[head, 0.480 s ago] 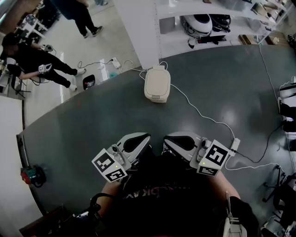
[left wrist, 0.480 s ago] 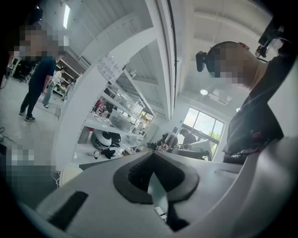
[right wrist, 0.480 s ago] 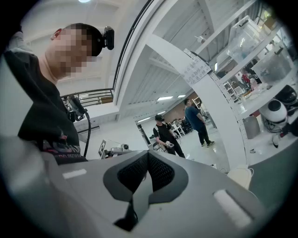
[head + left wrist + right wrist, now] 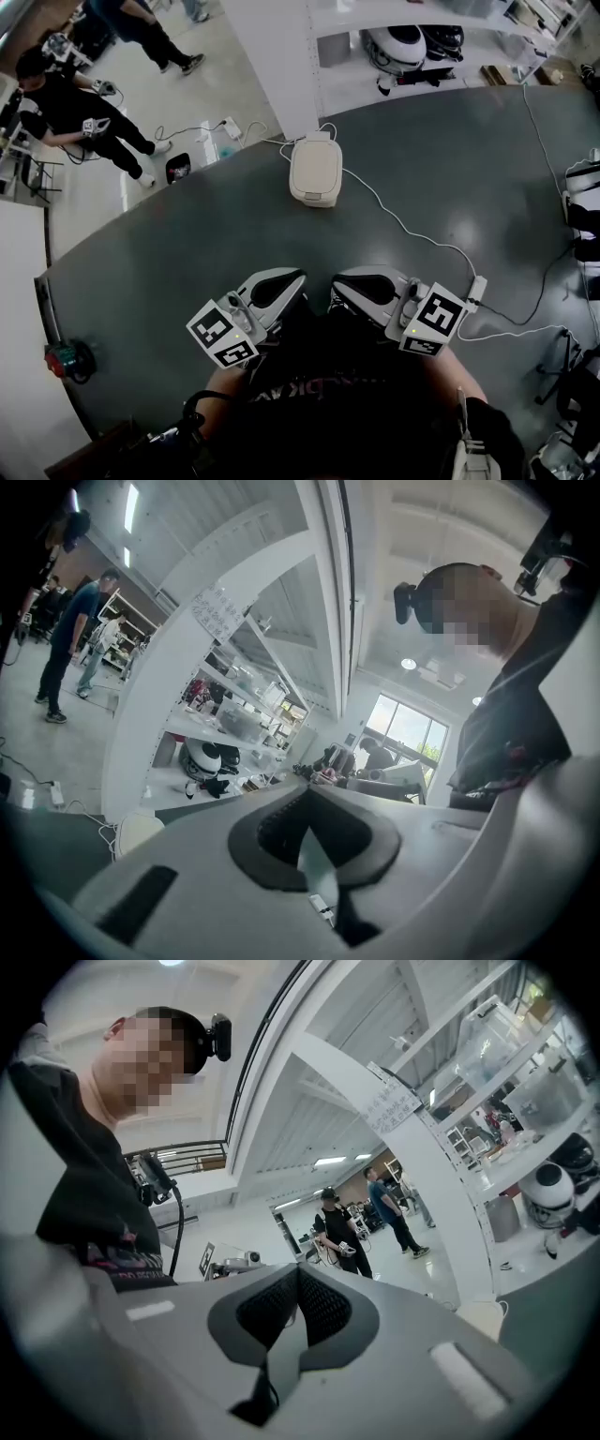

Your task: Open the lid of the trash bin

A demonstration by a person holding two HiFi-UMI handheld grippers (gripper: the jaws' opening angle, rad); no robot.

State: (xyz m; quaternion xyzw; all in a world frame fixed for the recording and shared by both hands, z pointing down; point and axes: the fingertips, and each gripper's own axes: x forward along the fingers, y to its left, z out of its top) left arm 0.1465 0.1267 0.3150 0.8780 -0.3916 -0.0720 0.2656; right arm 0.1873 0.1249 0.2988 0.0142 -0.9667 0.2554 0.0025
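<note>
The cream trash bin (image 4: 314,169) stands on the dark grey floor (image 4: 187,244) ahead of me, its lid down. A white cable (image 4: 403,225) runs from it to the right. Both grippers are held close to my body, far short of the bin. My left gripper (image 4: 274,286) and my right gripper (image 4: 361,283) lie side by side, pointing toward the bin. In the left gripper view the left gripper (image 4: 309,794) has its jaws together with nothing between them, and the bin (image 4: 136,832) shows low at the left. The right gripper (image 4: 298,1274) is likewise shut and empty, with the bin (image 4: 480,1316) at its right.
A white pillar (image 4: 272,56) rises just behind the bin, with shelves (image 4: 403,47) to its right. A power strip (image 4: 476,291) and cables lie at the right. Two people (image 4: 66,112) stand far left on the light floor. A red object (image 4: 61,358) sits at the left edge.
Both grippers have kept still. The people at the far left have shifted their stance, and the view has drifted a little.
</note>
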